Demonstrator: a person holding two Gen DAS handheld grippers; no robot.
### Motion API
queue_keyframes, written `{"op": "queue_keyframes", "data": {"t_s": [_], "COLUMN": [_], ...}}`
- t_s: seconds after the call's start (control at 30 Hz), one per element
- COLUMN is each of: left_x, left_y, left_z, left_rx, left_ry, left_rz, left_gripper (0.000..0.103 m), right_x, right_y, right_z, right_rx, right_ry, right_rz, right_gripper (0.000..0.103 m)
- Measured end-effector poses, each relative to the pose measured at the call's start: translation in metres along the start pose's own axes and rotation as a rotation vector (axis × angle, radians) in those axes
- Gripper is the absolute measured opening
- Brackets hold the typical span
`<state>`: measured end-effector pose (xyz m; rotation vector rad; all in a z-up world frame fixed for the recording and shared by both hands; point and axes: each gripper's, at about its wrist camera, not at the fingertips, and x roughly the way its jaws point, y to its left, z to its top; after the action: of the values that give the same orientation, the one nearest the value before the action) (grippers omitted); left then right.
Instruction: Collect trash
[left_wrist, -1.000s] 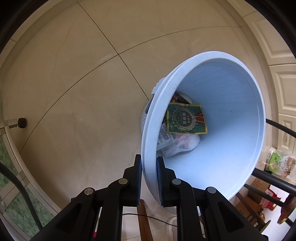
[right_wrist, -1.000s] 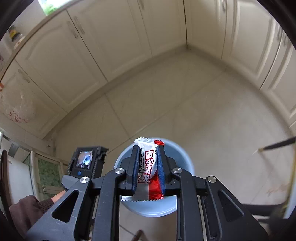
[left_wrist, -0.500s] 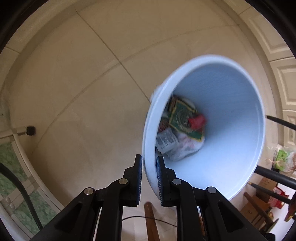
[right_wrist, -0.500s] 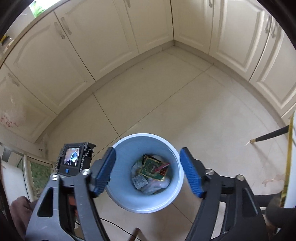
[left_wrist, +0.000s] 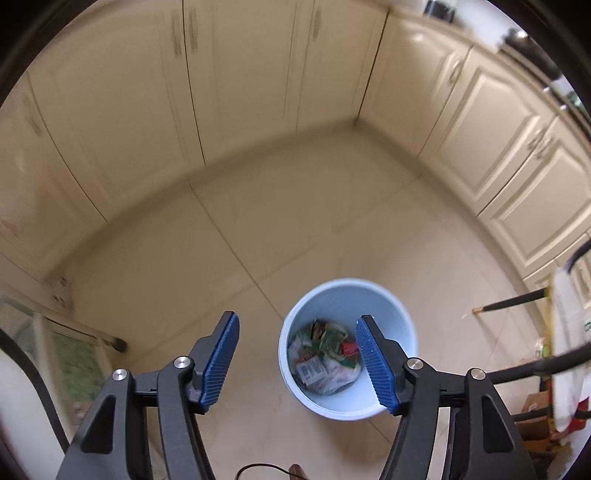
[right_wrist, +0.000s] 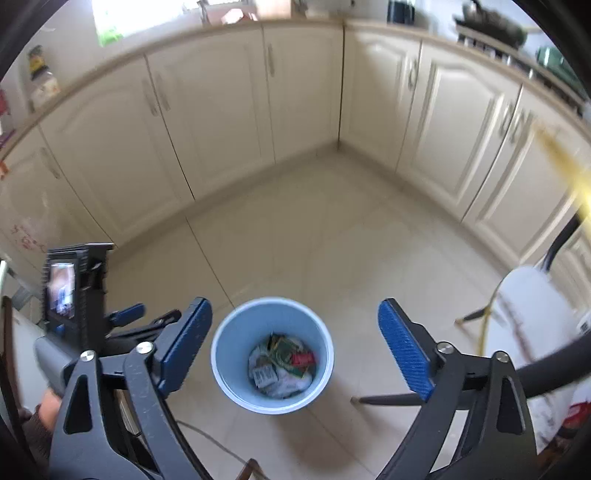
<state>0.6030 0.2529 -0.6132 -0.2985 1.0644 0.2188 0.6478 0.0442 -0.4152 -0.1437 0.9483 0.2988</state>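
A pale blue trash bin (right_wrist: 272, 354) stands upright on the tiled kitchen floor (right_wrist: 332, 240), wrappers (right_wrist: 282, 365) heaped inside. The right gripper (right_wrist: 295, 350) hovers above with fingers spread wide and empty, framing the bin; the left gripper (left_wrist: 297, 363), equally open, sees it beside its right finger (left_wrist: 375, 363).

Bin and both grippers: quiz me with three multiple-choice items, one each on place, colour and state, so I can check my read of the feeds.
1. Where does the bin stand?
A. on the floor
B. on a counter
C. on a chair

2. What colour is the bin?
A. green
B. light blue
C. black

3. How are the left gripper and right gripper?
A. both shut on wrappers
B. one open, one shut
C. both open and empty

Answers: 1 A, tiles of the floor surround its base; 2 B, its rim and inner wall are pale blue; 3 C, each pair of blue pads stands wide apart with nothing between.
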Motion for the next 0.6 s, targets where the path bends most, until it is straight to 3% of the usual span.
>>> {"op": "queue_keyframes", "data": {"t_s": [0.07, 0.13, 0.33, 0.4, 0.43, 0.5, 0.53, 0.6], "left_x": [-0.035, -0.074, -0.216, -0.264, -0.300, -0.332, -0.359, -0.389], "left_y": [-0.009, -0.028, -0.055, -0.077, -0.071, -0.091, -0.074, -0.088], "left_z": [-0.015, -0.029, -0.031, -0.054, -0.067, -0.102, -0.098, -0.130], "left_rx": [0.008, 0.012, 0.052, 0.073, 0.083, 0.115, 0.125, 0.151], "left_ry": [-0.044, -0.123, -0.354, -0.430, -0.464, -0.542, -0.563, -0.618], "left_rz": [-0.019, -0.040, -0.098, -0.109, -0.113, -0.136, -0.145, -0.159], "left_gripper": [0.073, 0.073, 0.085, 0.091, 0.092, 0.097, 0.097, 0.099], "right_x": [-0.031, -0.063, -0.176, -0.217, -0.235, -0.273, -0.293, -0.330], "right_y": [0.005, 0.006, -0.001, -0.006, -0.008, -0.014, -0.018, -0.023], "right_z": [0.008, 0.012, 0.015, 0.012, 0.011, 0.006, 0.002, -0.006], "right_rx": [-0.011, -0.021, -0.009, 0.003, 0.007, 0.017, 0.026, 0.042], "right_ry": [-0.052, -0.106, -0.272, -0.331, -0.354, -0.409, -0.436, -0.489], "right_rz": [-0.003, -0.015, -0.043, -0.054, -0.060, -0.078, -0.091, -0.122], "right_gripper": [0.095, 0.100, 0.103, 0.103, 0.103, 0.103, 0.103, 0.103]}}
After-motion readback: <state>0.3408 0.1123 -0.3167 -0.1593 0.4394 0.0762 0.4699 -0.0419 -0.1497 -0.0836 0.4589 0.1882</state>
